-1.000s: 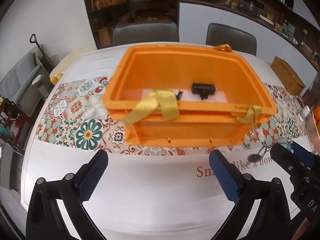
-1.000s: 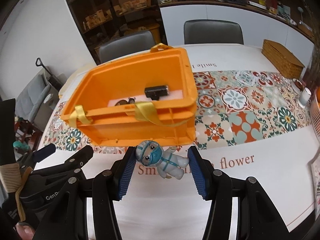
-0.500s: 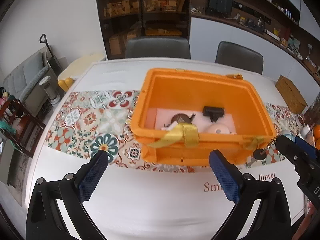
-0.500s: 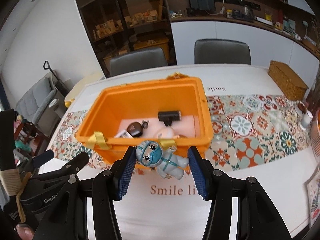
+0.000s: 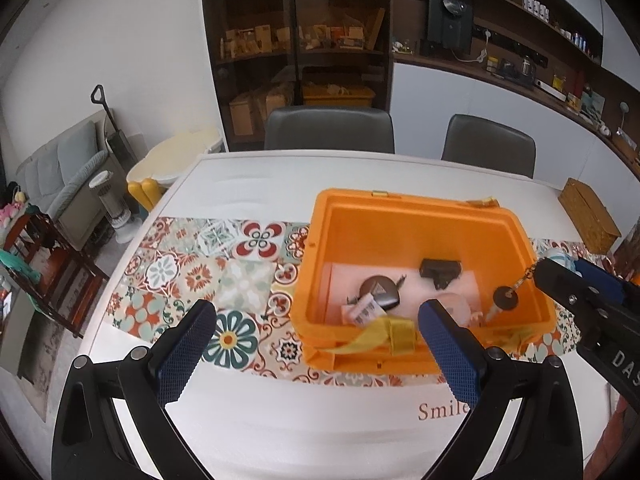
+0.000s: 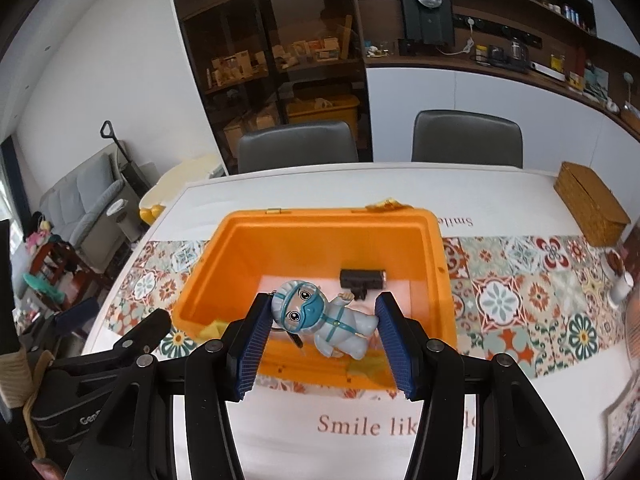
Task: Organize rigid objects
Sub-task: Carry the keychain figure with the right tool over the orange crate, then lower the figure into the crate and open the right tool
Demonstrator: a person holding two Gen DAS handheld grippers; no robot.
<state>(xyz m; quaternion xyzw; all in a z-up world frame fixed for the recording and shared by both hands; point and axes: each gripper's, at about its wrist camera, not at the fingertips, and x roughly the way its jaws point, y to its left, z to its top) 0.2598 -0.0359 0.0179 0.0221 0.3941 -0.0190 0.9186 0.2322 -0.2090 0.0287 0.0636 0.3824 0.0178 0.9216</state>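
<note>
My right gripper [image 6: 324, 340] is shut on a small figurine [image 6: 320, 316] in a white suit and blue mask, which hangs over the near edge of the orange crate [image 6: 320, 214]. In the crate lie a black clip-like part [image 6: 362, 278], a dark round tape measure [image 5: 378, 294] and a barcoded item [image 5: 366, 312]. In the left wrist view the crate [image 5: 420, 200] sits to the right of centre. There my left gripper [image 5: 320, 348] stands open and holds nothing. At that view's right edge is the right gripper [image 5: 568, 276], with the figurine's keychain disc [image 5: 506, 300] dangling over the crate.
A patterned tile runner [image 5: 200, 272] crosses the white table under the crate. A wicker box [image 6: 592, 208] stands at the far right and a small white cup [image 6: 620, 288] beside it. Two grey chairs [image 6: 298, 146] stand behind the table. Yellow straps [image 5: 384, 334] drape over the crate's near rim.
Both grippers have risen and tilted down, so the crate's floor and contents now show. The figurine has moved from in front of the crate to over its near edge.
</note>
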